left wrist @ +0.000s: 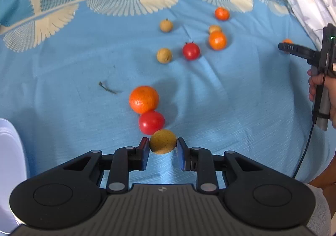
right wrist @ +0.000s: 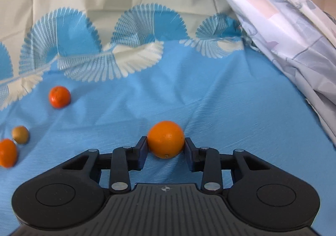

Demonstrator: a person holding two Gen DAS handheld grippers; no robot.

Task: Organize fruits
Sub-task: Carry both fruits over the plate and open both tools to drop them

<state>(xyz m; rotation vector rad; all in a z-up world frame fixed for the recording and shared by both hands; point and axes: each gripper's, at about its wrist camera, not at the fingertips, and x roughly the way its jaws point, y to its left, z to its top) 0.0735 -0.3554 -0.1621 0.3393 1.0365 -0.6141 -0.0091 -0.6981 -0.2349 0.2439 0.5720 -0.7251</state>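
My left gripper is shut on a tan longan, low over the blue sheet. Just beyond it a red tomato touches a large orange. Farther off lie two more longans, a second tomato, and two oranges with a longan between them. My right gripper is shut on an orange; it also shows in the left wrist view at the right. Left of it lie two oranges and a longan.
A blue bedsheet with a cream fan-pattern border covers the surface. A white object sits at the left edge. A pale crumpled quilt is piled at the right. A small twig lies on the sheet.
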